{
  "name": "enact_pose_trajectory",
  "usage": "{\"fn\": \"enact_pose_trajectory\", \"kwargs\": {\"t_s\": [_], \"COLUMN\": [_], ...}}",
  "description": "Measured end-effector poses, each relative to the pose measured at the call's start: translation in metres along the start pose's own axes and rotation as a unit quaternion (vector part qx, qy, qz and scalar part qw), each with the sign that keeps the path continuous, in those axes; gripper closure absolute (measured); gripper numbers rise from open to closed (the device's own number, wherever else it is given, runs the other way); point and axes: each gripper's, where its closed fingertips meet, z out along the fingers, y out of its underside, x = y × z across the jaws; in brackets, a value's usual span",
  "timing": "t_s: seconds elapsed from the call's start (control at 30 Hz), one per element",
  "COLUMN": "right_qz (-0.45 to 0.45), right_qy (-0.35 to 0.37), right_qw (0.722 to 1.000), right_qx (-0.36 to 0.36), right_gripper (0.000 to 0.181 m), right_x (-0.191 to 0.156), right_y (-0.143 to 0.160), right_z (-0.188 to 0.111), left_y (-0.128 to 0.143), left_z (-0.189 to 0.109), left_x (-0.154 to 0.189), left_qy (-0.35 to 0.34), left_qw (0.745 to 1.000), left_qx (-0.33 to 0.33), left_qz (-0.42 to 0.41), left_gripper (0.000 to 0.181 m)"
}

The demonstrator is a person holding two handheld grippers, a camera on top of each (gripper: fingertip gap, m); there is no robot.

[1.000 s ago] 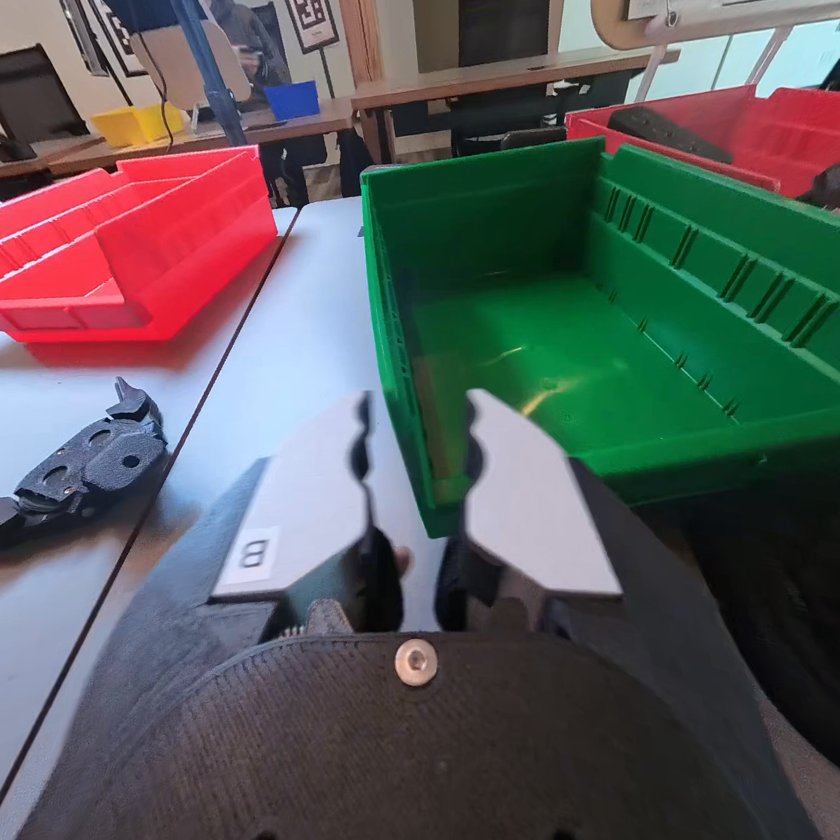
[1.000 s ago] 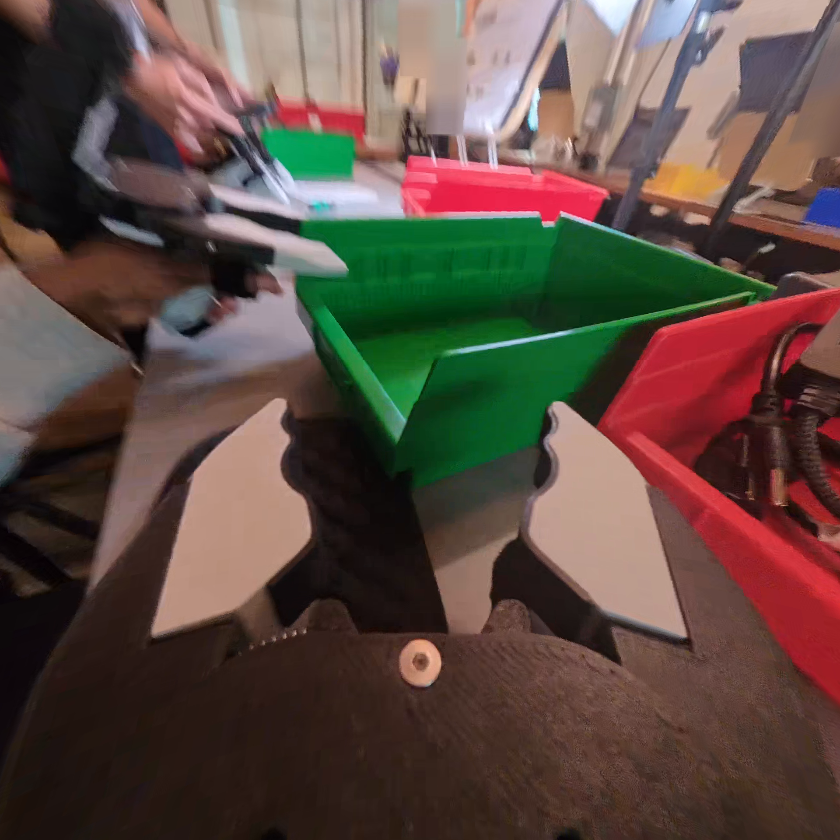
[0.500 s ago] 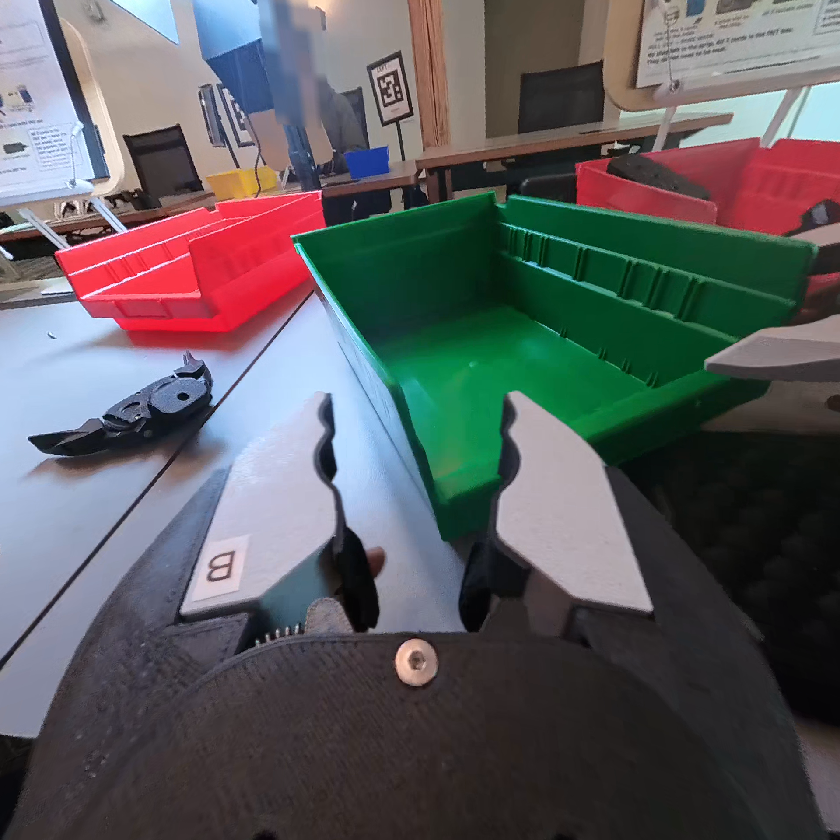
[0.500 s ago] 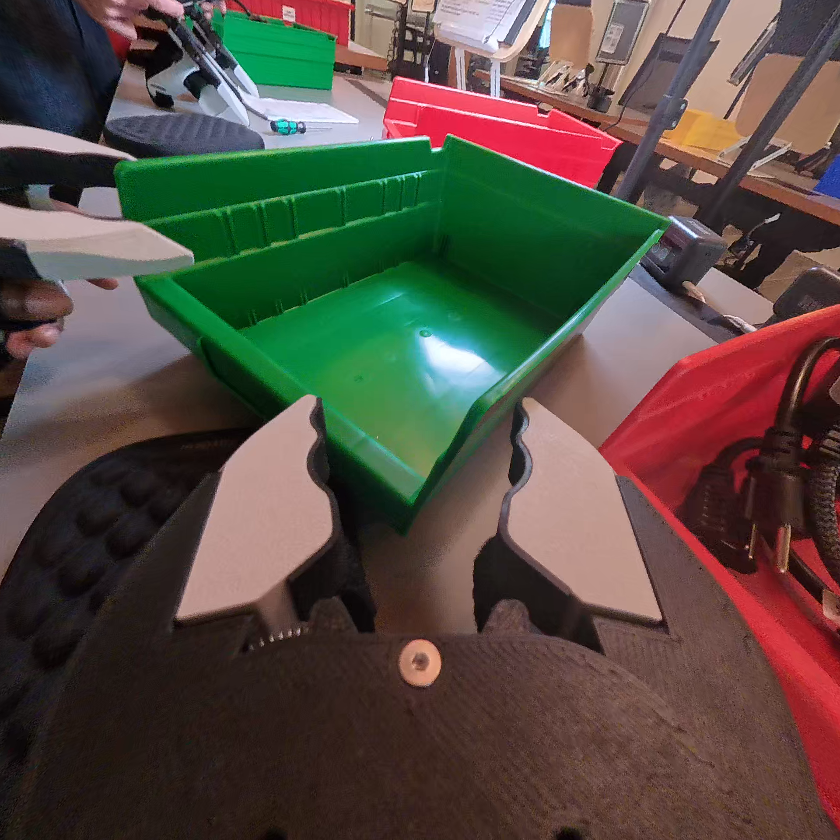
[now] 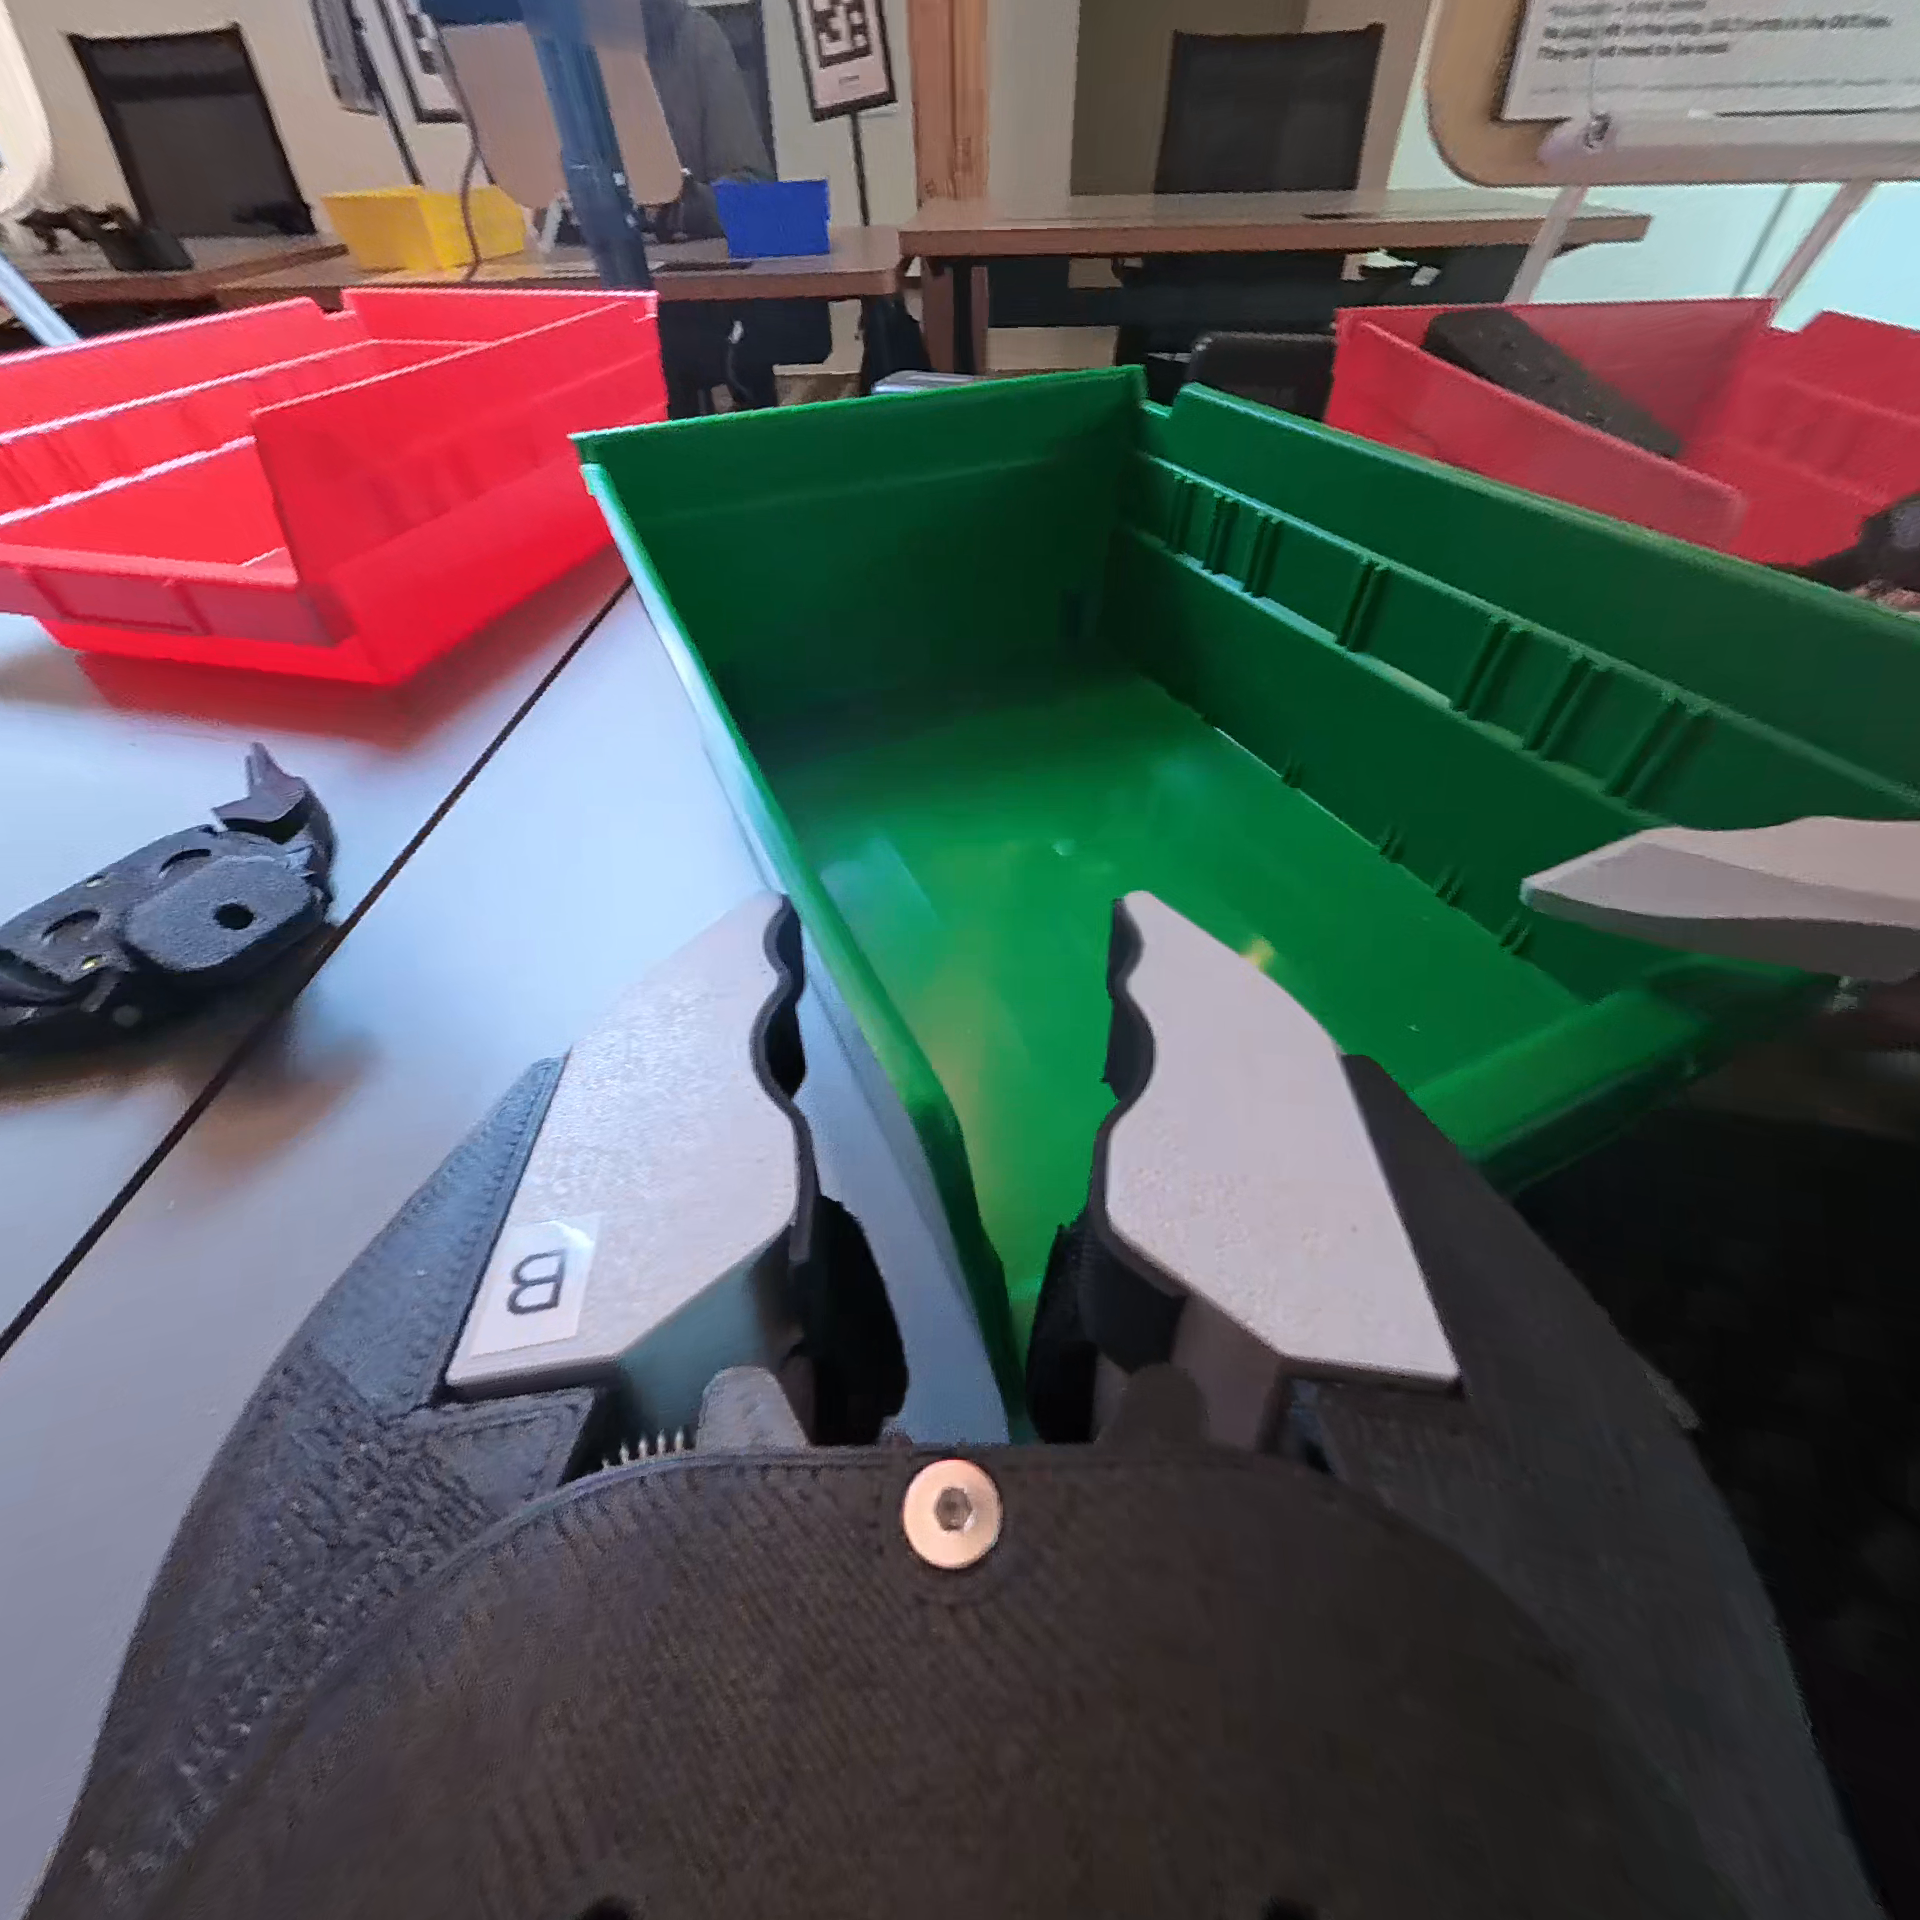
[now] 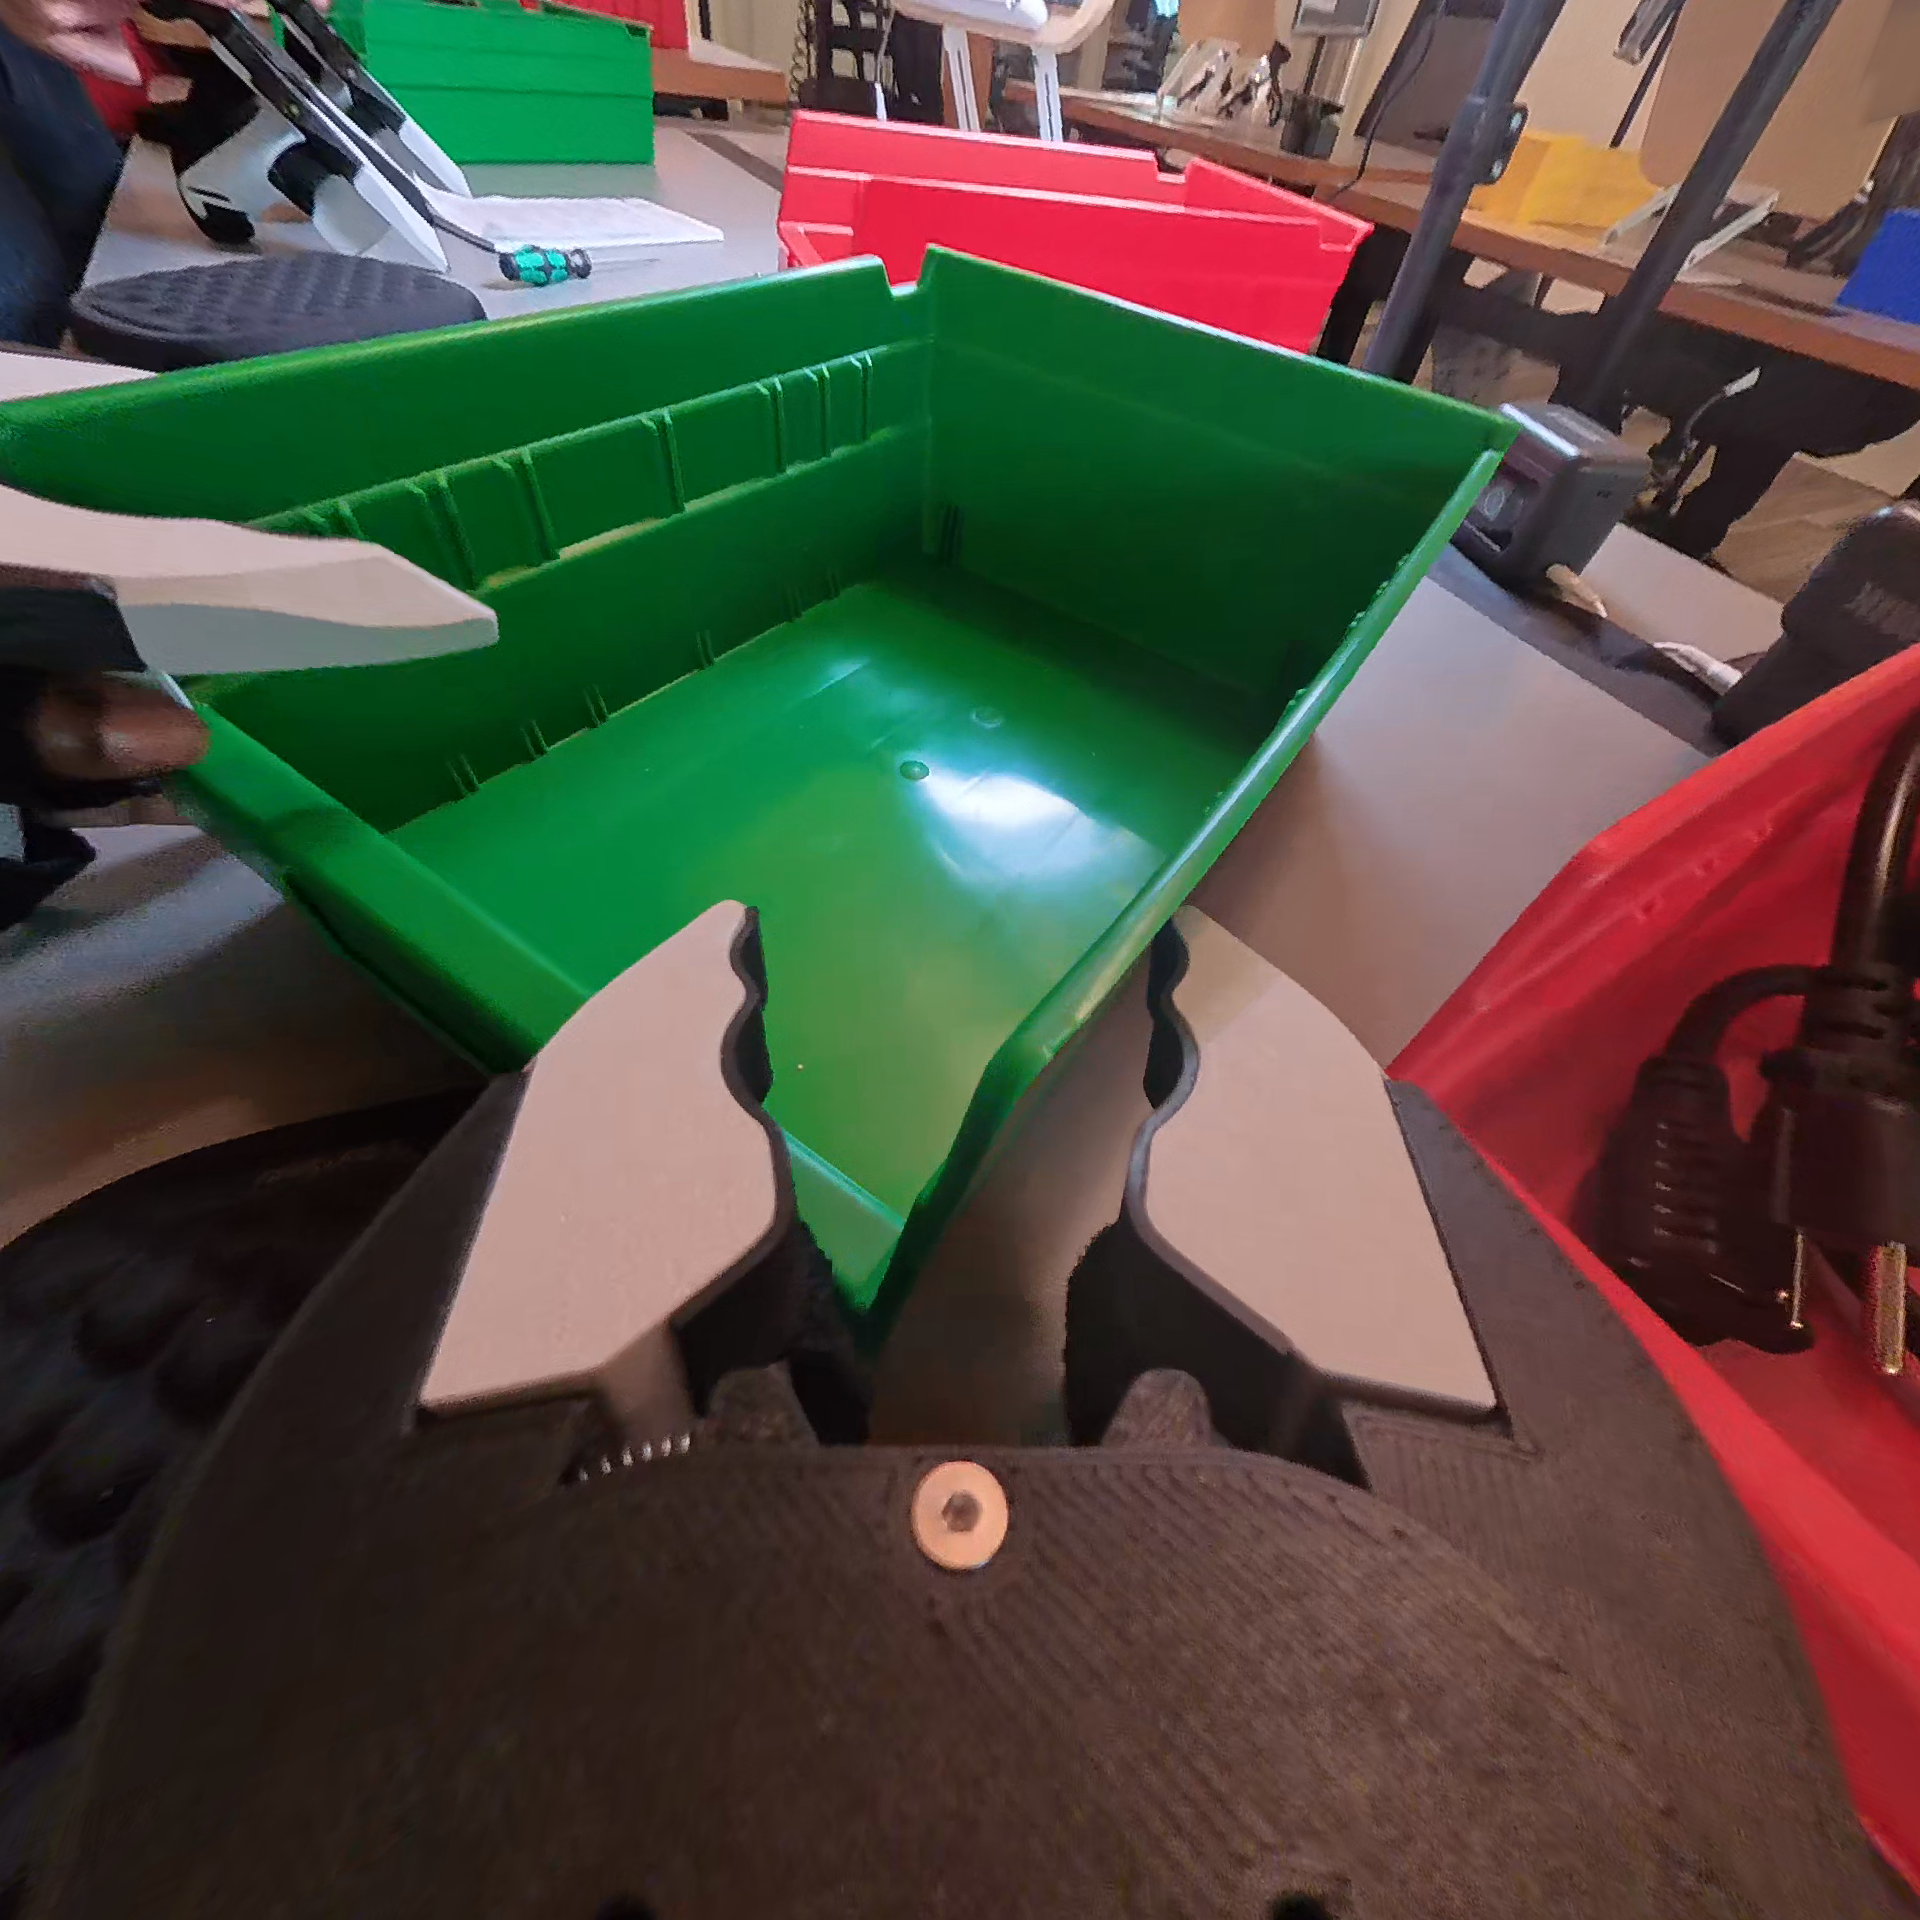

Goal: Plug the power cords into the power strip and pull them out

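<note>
Both grippers gape empty, the left gripper (image 5: 951, 997) and right gripper (image 6: 951, 997) each straddling a side wall of the empty green bin (image 6: 862, 790). The power cords (image 6: 1787, 1122) lie in the red bin (image 6: 1621, 935) to the right (no power strip shows). The right gripper should swing there and pinch one plug body squarely.

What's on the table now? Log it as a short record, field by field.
left gripper: open, straddling the green bin's left wall at its near corner
right gripper: open, straddling the bin's right wall at its near corner
green bin: empty
red bin: right of the green bin, holds black cords
power strip: not seen
black part: lies left of the green bin
</note>
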Motion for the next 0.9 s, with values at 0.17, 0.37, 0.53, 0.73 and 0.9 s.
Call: {"fn": "enact_pose_trajectory", "kwargs": {"t_s": [0.17, 0.37, 0.53, 0.73, 0.9], "right_qz": [0.007, -0.001, -0.012, -0.033, -0.036], "right_qy": [0.041, 0.071, 0.117, 0.219, 0.336], "right_qw": [0.999, 0.996, 0.981, 0.947, 0.912], "right_qx": [-0.014, 0.050, 0.152, 0.234, 0.233], "right_gripper": [0.135, 0.155, 0.159, 0.162, 0.163], "right_x": [0.011, 0.015, 0.027, 0.067, 0.125], "right_y": [0.001, -0.025, -0.075, -0.112, -0.101], "right_z": [-0.001, -0.020, -0.068, -0.165, -0.265], "left_y": [-0.007, -0.053, -0.109, -0.180, -0.213], "left_z": [-0.004, -0.036, -0.065, -0.078, -0.055], "left_x": [-0.008, -0.004, 0.023, 0.097, 0.201], "left_qy": [-0.050, -0.142, -0.148, -0.087, 0.024], "left_qw": [0.998, 0.979, 0.959, 0.937, 0.933], "left_qx": [0.022, 0.148, 0.238, 0.333, 0.355], "left_qz": [-0.035, 0.011, 0.036, 0.056, 0.051], "left_gripper": [0.150, 0.164, 0.167, 0.169, 0.167]}}
